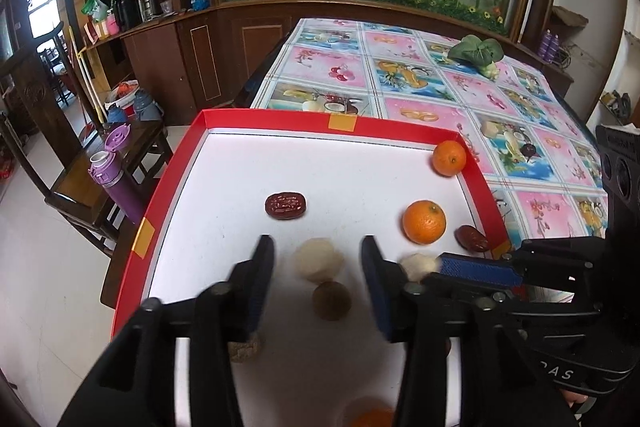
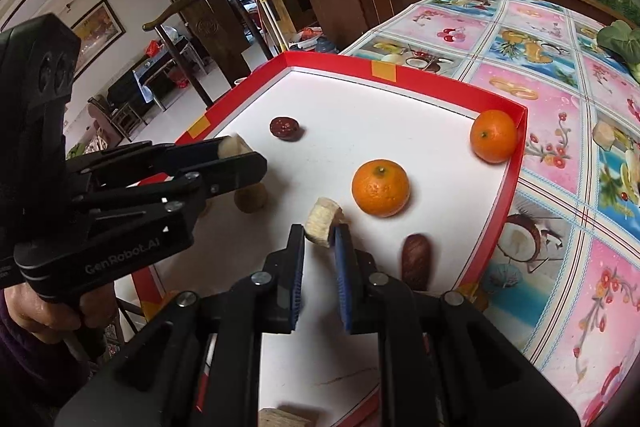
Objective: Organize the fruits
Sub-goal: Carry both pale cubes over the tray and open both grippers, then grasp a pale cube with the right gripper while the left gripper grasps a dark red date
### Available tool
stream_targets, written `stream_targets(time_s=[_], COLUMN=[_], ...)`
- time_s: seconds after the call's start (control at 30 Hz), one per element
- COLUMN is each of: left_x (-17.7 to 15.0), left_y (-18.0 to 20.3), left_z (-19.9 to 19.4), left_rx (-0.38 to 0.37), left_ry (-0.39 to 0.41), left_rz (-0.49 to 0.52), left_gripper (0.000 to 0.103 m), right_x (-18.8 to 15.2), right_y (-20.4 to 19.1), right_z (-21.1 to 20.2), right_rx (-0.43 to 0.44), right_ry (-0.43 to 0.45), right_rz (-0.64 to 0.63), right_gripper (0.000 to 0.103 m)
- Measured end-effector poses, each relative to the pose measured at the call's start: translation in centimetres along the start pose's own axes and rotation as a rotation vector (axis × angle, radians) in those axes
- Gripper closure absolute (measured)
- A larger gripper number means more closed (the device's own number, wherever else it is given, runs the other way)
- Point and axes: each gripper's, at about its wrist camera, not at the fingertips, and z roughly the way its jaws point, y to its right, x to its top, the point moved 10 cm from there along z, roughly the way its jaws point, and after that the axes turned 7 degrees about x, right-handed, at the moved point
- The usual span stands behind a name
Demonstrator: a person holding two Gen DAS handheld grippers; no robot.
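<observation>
A red tray (image 1: 280, 117) with a white floor is being carried by the worktop (image 1: 400, 67), which is being covered by a cloth with fruit pictures. The left hand-held gripper (image 1: 317, 247) is being held low over the tray with its jaws moderately apart; a pale round fruit (image 1: 318, 261) is being seen between them on the tray floor, with a gap on each side, so it is not being pressed. Just in front of it a brown round fruit (image 1: 332, 301) is being shown. The right hand-held gripper (image 2: 319, 231) is being kept narrow, and a pale fruit piece (image 2: 320, 217) is being pinched at its tips, close above the tray floor. One orange (image 1: 424, 222) is being seen near the right wall of the tray and a second orange (image 1: 450, 158) in the far right corner. A dark red date (image 1: 285, 205) is being shown in the middle of the tray, and another date (image 1: 472, 239) beside the right wall. A green leafy vegetable (image 1: 476, 53) is being left far away on the cloth.
</observation>
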Motion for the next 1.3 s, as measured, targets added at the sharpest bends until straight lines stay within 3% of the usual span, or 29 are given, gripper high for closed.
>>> stream_targets(time_s=[0.27, 0.53, 0.87, 0.97, 1.03, 1.1, 1.3], left_x=[0.5, 1.1, 1.3, 0.8, 0.4, 0.2, -0.1], left_y=[1.7, 6.4, 12.7, 14.0, 14.5, 15.0, 16.0], left_z=[-0.6, -1.7, -2.7, -3.0, -3.0, -2.9, -3.4], left_rx=[-0.028, -0.097, -0.174, -0.189, -0.191, -0.194, -0.200], left_ry=[0.007, 0.018, 0.024, 0.021, 0.017, 0.009, 0.009], left_rz=[0.010, 0.081, 0.175, 0.203, 0.211, 0.216, 0.242], left_gripper=[0.049, 0.046, 0.045, 0.044, 0.043, 0.043, 0.043], right_x=[0.3, -0.5, -7.1, -9.8, -11.3, -12.4, -12.5], right_y=[0.9, 4.6, 12.2, 14.8, 16.2, 17.0, 18.5], right_z=[-1.9, -6.9, -17.9, -21.0, -22.5, -23.3, -22.4], right_rx=[0.014, -0.042, -0.302, -0.411, -0.483, -0.524, -0.538], right_ry=[0.051, 0.132, 0.173, 0.162, 0.149, 0.138, 0.122], right_rz=[0.031, 0.097, 0.187, 0.228, 0.240, 0.237, 0.235], right_gripper=[0.085, 0.085, 0.085, 0.075, 0.057, 0.054, 0.054])
